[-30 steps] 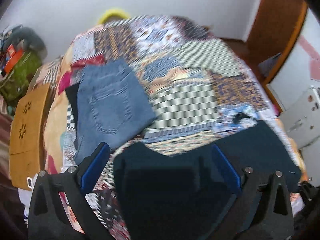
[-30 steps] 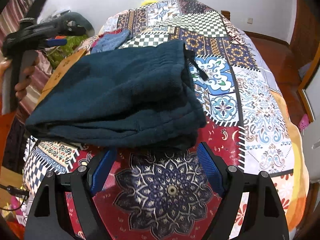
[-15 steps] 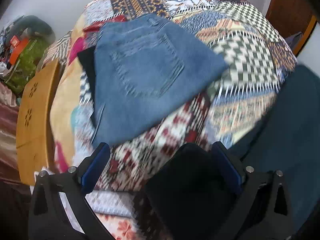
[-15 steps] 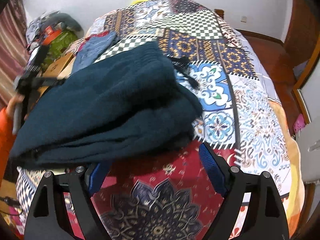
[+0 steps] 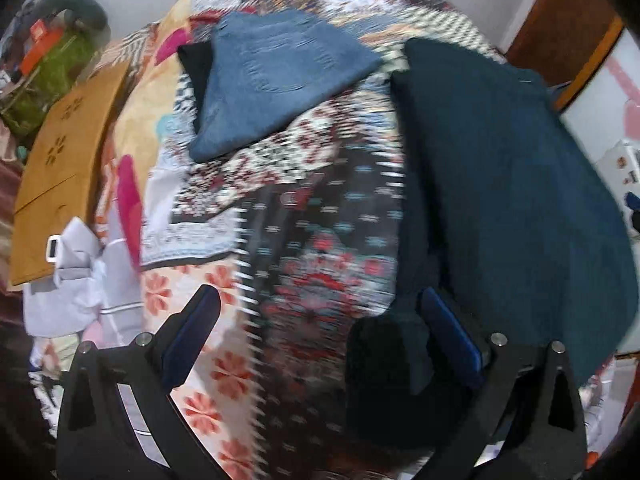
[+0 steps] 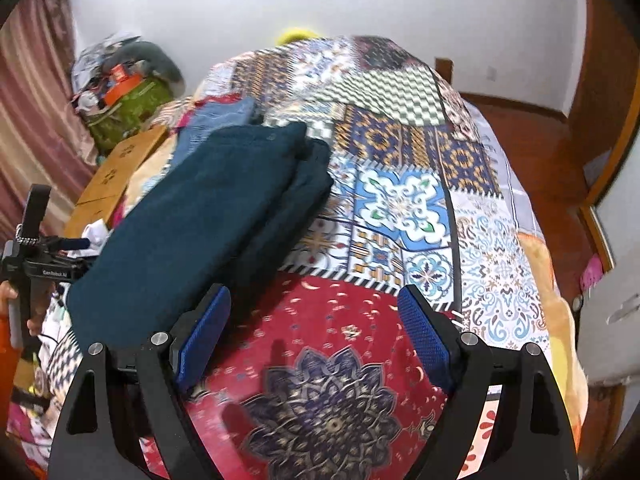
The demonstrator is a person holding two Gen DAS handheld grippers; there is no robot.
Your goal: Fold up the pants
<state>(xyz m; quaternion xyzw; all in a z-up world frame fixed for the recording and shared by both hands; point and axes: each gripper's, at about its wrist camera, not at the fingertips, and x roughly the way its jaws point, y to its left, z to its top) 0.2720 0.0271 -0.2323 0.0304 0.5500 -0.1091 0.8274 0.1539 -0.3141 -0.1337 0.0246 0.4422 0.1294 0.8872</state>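
Note:
The dark teal pants (image 6: 208, 216) lie folded in a thick stack on the patchwork bedspread (image 6: 400, 200). In the left wrist view they (image 5: 512, 184) fill the right side. My left gripper (image 5: 320, 332) is open and empty, its right finger beside the stack's near corner. My right gripper (image 6: 314, 336) is open and empty over the red patch, its left finger at the stack's near edge. The left gripper also shows in the right wrist view (image 6: 36, 264) at the far left.
Folded blue jeans (image 5: 272, 76) lie further back on the bed, with a black garment (image 5: 194, 64) under their left edge. A wooden board (image 5: 60, 160) stands at the bed's left side, with white cloth (image 5: 76, 280) below it. A green bag (image 6: 124, 108) sits by the wall.
Both grippers have pulled back and shifted. The right gripper swung right, so the teal stack now lies to its left. The left view swung so the teal stack sits right of the jeans.

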